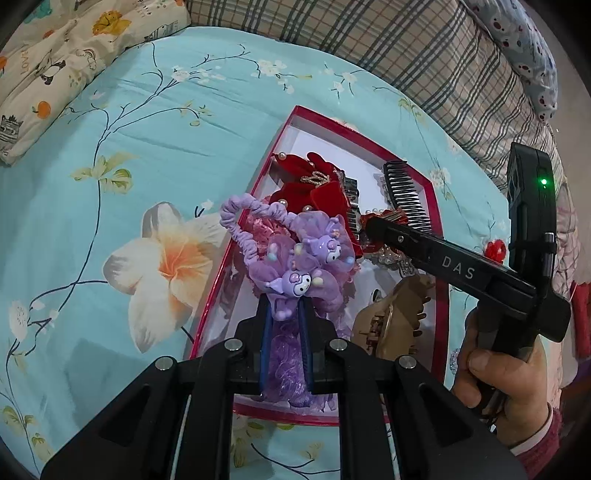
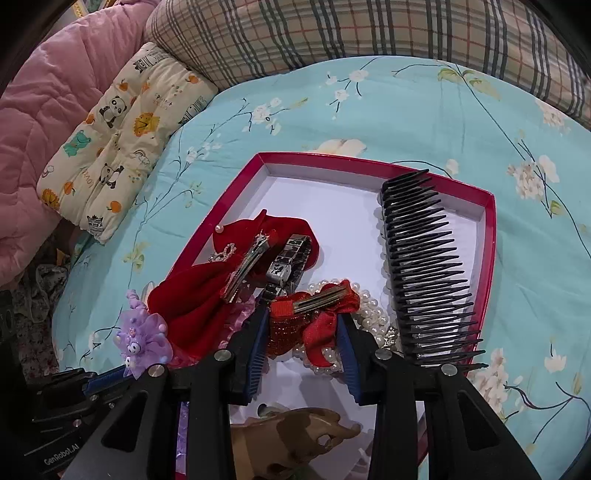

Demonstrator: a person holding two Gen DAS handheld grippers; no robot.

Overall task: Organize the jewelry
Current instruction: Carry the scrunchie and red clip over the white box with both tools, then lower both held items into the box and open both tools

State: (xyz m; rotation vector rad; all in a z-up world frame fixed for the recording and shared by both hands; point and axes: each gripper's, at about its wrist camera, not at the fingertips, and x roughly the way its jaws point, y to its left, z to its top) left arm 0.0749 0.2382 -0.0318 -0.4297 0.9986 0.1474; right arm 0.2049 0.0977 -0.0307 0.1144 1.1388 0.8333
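A bed spread with a light blue floral sheet [image 2: 388,110] carries a shallow red-rimmed box [image 2: 373,164] near its middle, a cream cartoon-print cushion [image 2: 122,136] at one side, and a plaid quilt [image 2: 332,33] along the far edge.

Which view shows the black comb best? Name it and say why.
The right wrist view: the black comb runs almost full length along the red box's right wall, every tooth distinct. The left wrist view shows only a short, distant stretch of it, its near end hidden behind the right tool.
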